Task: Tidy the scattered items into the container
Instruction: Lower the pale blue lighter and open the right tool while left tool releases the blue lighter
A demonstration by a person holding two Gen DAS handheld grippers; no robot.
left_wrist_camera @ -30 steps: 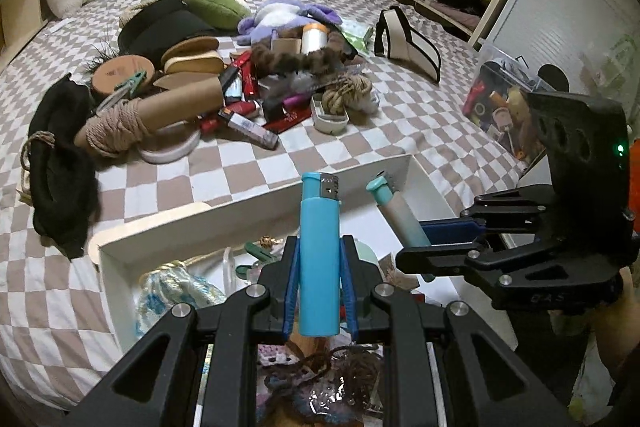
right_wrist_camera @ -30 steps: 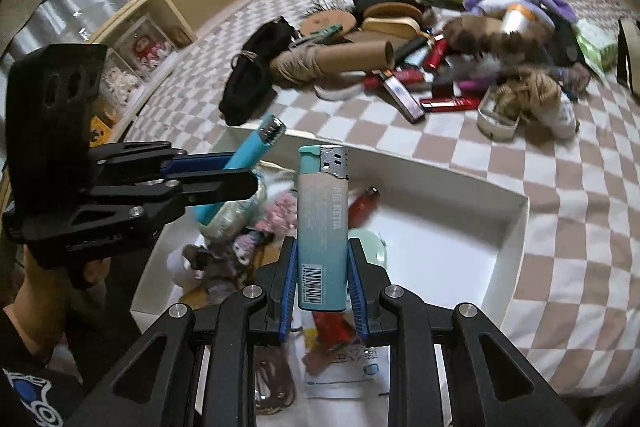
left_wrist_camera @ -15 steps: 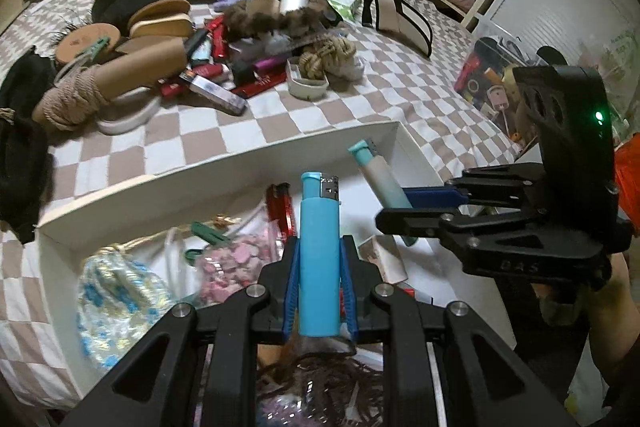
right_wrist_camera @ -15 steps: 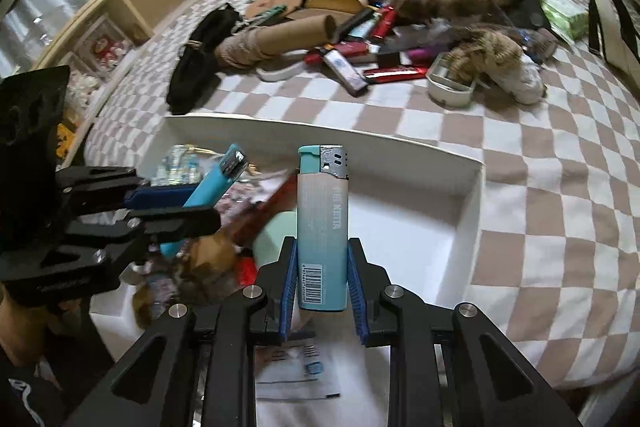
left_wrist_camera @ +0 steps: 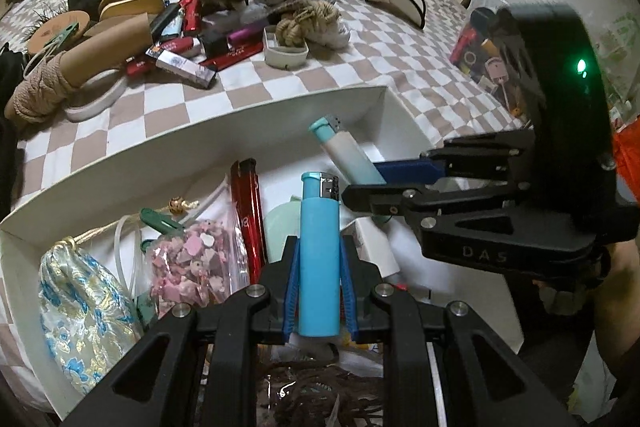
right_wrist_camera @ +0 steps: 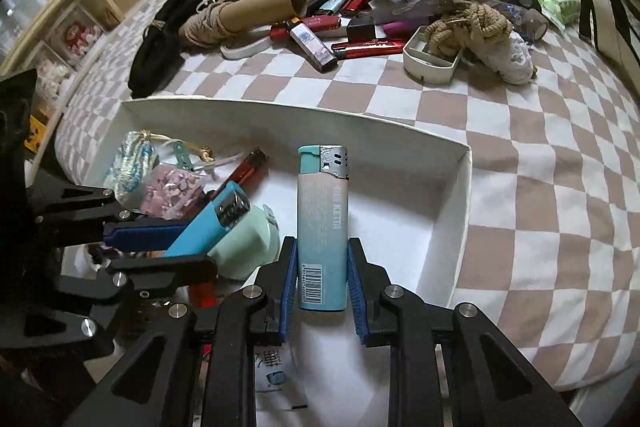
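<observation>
Our left claw [left_wrist_camera: 319, 273] grips a blue lighter [left_wrist_camera: 319, 259] upright, and our right claw [right_wrist_camera: 322, 285] grips a teal lighter [right_wrist_camera: 323, 227], both over the white box [right_wrist_camera: 460, 211] on the bed [right_wrist_camera: 540, 155].

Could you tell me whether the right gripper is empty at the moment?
No, the right gripper has its fingers closed on a teal-capped lighter above the white box.

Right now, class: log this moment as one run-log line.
left tongs: shut on blue lighter | right tongs: shut on teal lighter | both over white box | release pending
</observation>
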